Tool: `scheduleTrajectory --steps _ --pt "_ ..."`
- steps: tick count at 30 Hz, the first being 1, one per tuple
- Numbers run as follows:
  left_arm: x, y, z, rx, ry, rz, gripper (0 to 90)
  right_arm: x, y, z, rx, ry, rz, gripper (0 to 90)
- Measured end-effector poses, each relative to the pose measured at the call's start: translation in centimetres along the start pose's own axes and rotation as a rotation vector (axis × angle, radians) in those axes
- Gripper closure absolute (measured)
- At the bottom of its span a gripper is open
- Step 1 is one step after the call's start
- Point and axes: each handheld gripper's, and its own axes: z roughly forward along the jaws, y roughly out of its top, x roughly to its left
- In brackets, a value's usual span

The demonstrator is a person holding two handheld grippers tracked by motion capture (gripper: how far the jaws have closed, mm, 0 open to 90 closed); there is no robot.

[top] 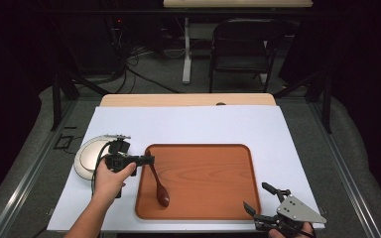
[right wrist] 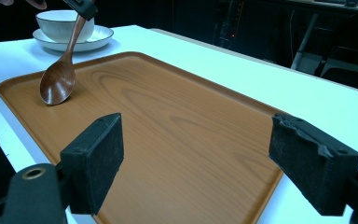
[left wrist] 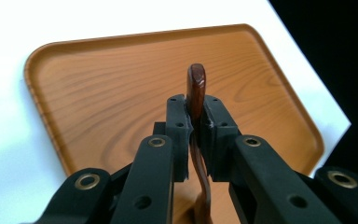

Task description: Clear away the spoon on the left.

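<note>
A dark wooden spoon (top: 158,184) hangs over the left part of the brown wooden tray (top: 213,163), its bowl touching or just above the tray floor. My left gripper (top: 149,159) is shut on the spoon's handle (left wrist: 196,100) near its upper end, at the tray's left rim. From the right gripper view the spoon (right wrist: 58,79) slants down from the far gripper onto the tray (right wrist: 177,135). My right gripper (top: 260,198) stands open beside the tray's near right corner, nothing between its pads (right wrist: 98,158).
A white bowl on a white plate (top: 87,156) sits left of the tray, just behind my left hand; the bowl (right wrist: 65,23) shows beyond the spoon. The white table top (top: 188,124) extends behind the tray. A folding chair (top: 243,47) stands beyond the table.
</note>
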Motion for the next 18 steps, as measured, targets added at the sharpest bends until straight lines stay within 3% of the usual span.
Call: scheduleTrajectory --steps 6,18 --pt "0.1 0.5 0.6 0.011 0.028 -0.012 81.3 0.0 0.0 0.0 -0.001 0.000 0.000 17.4" --pt "1.6 0.7 3.3 0.032 0.084 -0.088 77.4 0.0 0.0 -0.1 -0.001 0.000 -0.001 17.5"
